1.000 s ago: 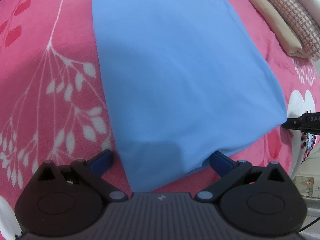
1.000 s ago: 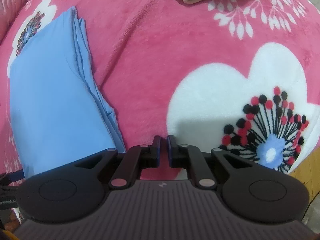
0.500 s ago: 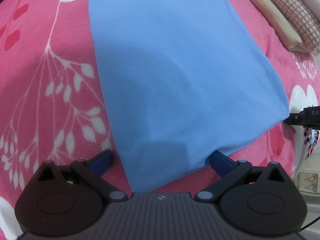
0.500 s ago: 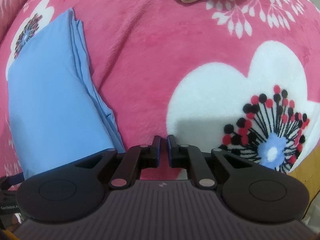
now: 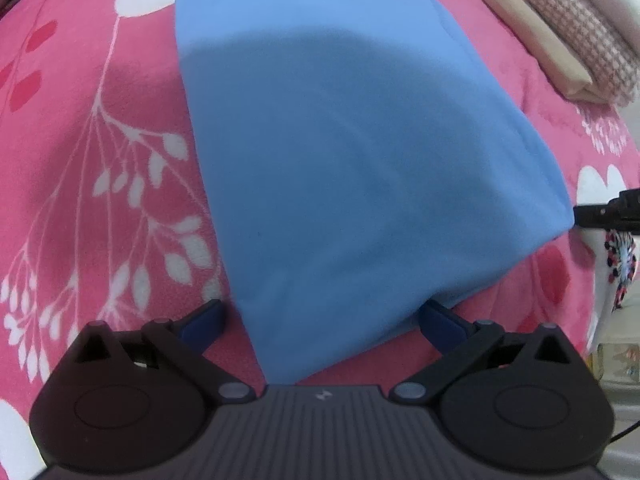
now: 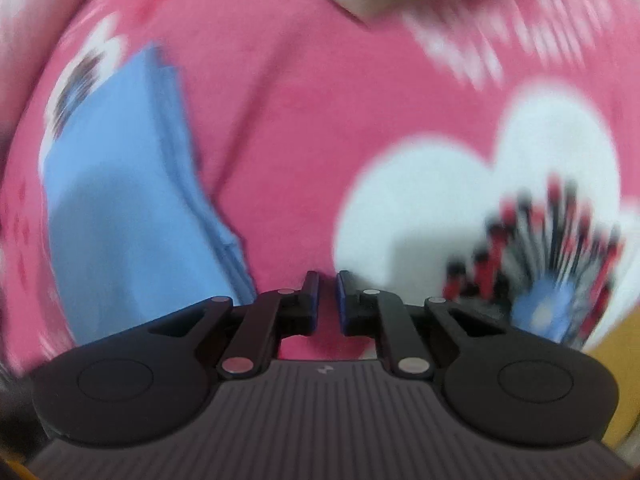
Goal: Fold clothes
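On the pink floral blanket [image 5: 100, 128] in front of you lies the folded blue garment [image 5: 352, 168], a flat, smooth packet with its near corner pointing toward your left gripper [image 5: 320, 324]. That gripper's jaws stand wide apart, one blue pad on each side of the corner; the cloth passes between them but neither pad presses on it, so you hold nothing there. A shadow covers the nearer half of the fabric.

From your right wrist view, which is smeared by motion, the same blue garment [image 6: 132, 208] sits to the left, its stacked layered edges facing the bare pink middle of the blanket. Your right gripper [image 6: 327, 300] is beside it, apart from the cloth, over the blanket near a large white flower print [image 6: 480, 200]. Its jaws are almost together, with only a narrow slit between the pads, and they have just been easing open a little; nothing is between them.

Farther away, at the blanket's far right edge, you have a folded beige cloth [image 5: 532, 40] lying against a checked fabric [image 5: 588, 28].
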A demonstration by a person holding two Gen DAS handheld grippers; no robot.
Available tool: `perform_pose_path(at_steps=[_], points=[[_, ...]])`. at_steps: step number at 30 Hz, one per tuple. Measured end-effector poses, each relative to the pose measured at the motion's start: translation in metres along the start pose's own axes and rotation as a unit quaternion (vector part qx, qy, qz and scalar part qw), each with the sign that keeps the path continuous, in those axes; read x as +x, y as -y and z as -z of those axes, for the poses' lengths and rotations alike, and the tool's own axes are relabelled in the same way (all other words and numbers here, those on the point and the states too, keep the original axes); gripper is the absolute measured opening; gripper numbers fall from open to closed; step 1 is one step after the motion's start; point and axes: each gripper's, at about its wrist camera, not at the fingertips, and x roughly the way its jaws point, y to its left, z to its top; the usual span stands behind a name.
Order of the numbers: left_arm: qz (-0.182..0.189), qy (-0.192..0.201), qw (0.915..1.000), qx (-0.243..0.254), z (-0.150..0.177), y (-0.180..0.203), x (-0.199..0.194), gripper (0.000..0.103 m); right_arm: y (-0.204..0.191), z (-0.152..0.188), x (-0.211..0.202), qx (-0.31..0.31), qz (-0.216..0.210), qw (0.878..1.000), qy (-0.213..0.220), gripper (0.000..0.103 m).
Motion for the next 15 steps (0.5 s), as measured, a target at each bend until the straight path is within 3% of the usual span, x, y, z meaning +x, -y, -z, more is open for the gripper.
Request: perform_pose_path(at_steps=[2,5,7,8,10,13,15], points=[[0.000,0.005,0.9997,-0.025,0.001,-0.004,-0.007,0.102,-0.019,0.009,-0.024,-0.091,0.003,0.995,0.036,0.012],[-0.011,0.029,0.9973,-0.066,0.004,-0.012,-0.026,0.101,-0.050,0.006,-0.037,-0.205,-0.007,0.975,0.087,0.018],[-0.013,0.054,0.9955,-0.077,0.004,-0.014,-0.041,0.101,-0.063,-0.004,-0.034,-0.247,-0.012,0.964,0.102,0.018],[-0.015,0.070,0.9943,-0.079,0.036,-0.022,-0.062,0.101,-0.066,-0.006,-0.033,-0.260,-0.019,0.960,0.106,0.018],[-0.029,0.106,0.9912,-0.074,0.051,-0.002,-0.059,0.101,-0.063,-0.018,-0.031,-0.271,-0.032,0.955,0.112,0.018],[-0.053,0.132,0.9882,-0.058,0.004,-0.017,-0.050,0.100,-0.070,-0.028,-0.032,-0.285,-0.044,0.950,0.117,0.018],[-0.058,0.136,0.9874,-0.055,-0.009,-0.017,-0.043,0.098,-0.086,-0.038,-0.019,-0.314,-0.053,0.941,0.116,0.018]])
